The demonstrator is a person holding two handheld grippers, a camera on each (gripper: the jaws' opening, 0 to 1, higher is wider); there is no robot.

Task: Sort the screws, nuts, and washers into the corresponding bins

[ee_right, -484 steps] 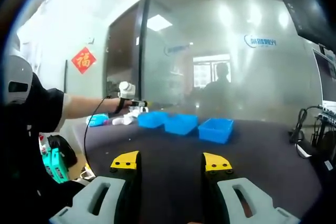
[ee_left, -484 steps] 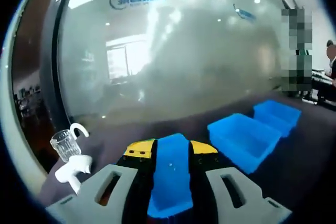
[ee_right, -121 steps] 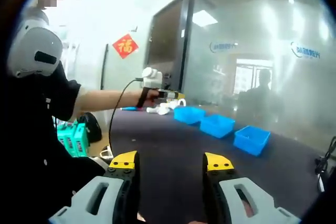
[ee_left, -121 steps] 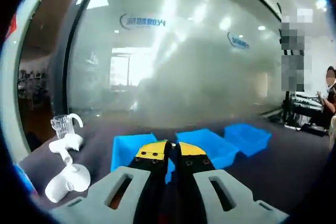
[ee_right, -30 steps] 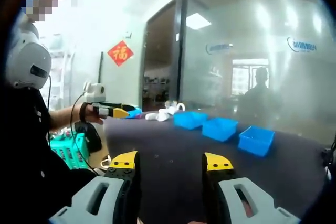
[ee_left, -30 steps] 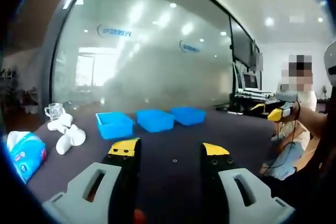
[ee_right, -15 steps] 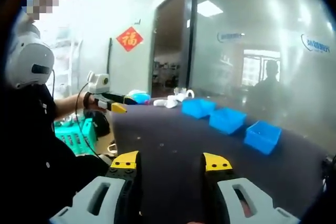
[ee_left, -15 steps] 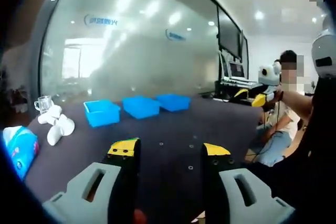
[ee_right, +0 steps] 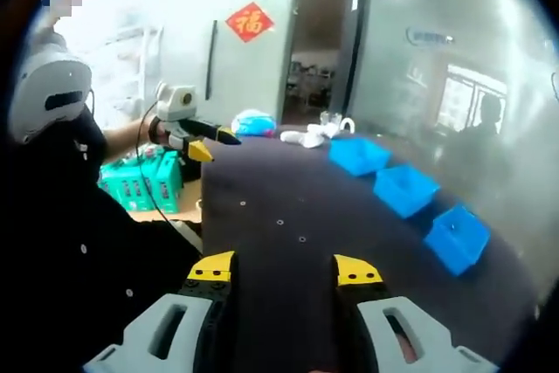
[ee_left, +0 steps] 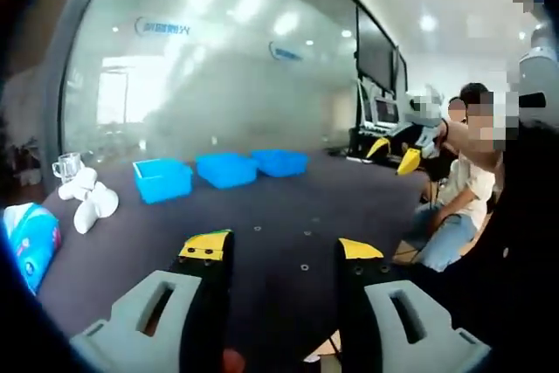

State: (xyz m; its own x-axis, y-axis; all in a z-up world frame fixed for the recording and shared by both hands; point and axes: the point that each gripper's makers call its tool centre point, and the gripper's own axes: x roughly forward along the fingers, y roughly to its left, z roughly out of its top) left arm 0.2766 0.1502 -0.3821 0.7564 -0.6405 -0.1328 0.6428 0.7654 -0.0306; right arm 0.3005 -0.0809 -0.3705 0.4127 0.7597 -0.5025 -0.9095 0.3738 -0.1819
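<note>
Frosted glass walls run behind a dark counter (ee_left: 262,216) in an office, with a red paper square on the white wall at the upper left of the right gripper view.

In the left gripper view, three blue bins (ee_left: 225,169) sit in a row left of centre, just beside one another near the counter's far edge. Small bits of hardware (ee_left: 304,266), too small to tell screw from nut or washer, lie scattered on the bare counter in the middle of the frame, well apart from the bins. At the left edge lie a blue tissue pack (ee_left: 29,242), white pieces (ee_left: 87,207) and a clear glass mug (ee_left: 65,166).

The left gripper (ee_left: 282,249) rises from the bottom of its view with its yellow-tipped jaws spread wide and nothing between them. At the right of this view the right gripper (ee_left: 395,153) appears, held in a person's hand.

In the right gripper view, the right gripper (ee_right: 284,270) likewise stands released, jaws apart and empty, above the counter. The bins (ee_right: 404,189) run diagonally down the right side, and specks of hardware (ee_right: 280,223) dot the centre. The left gripper (ee_right: 203,141) shows at the left, held in a hand beyond the counter's edge; from here I cannot tell how its jaws stand.
</note>
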